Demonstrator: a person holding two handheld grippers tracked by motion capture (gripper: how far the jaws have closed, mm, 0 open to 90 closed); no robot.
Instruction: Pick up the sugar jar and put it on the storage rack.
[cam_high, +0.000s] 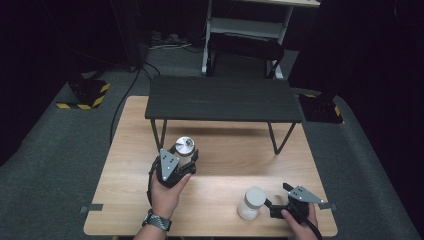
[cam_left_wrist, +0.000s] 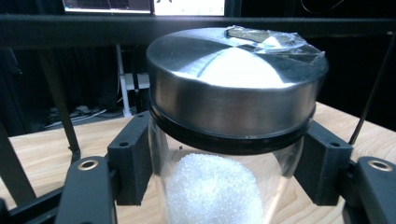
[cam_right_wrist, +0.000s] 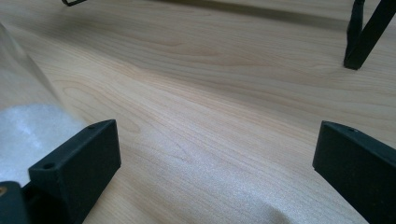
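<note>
The left gripper (cam_high: 183, 161) is clamped on a clear glass jar with a brushed steel lid (cam_high: 184, 146); in the left gripper view its black jaw pads (cam_left_wrist: 132, 158) press the glass wall on both sides just below the lid's dark seal ring, and white granules (cam_left_wrist: 212, 189) fill the lower part of the jar. In the high view the jar sits upright in the grip, over the left half of the light wooden worktop (cam_high: 220, 150), near the left legs of the low black shelf (cam_high: 222, 98) standing across the far edge.

Risk one: the pads bear on smooth curved glass near its top, so the loaded body can slide or swing out if the hand tilts. Risk two: the shelf's edge and legs are close; a careless lift could knock the lid against them.

The right gripper (cam_high: 275, 205) rests near the front right corner with its jaws apart, just beside a white-lidded frosted jar (cam_high: 251, 202) without gripping it. A sideways nudge from that jaw could topple this jar toward the front edge
</note>
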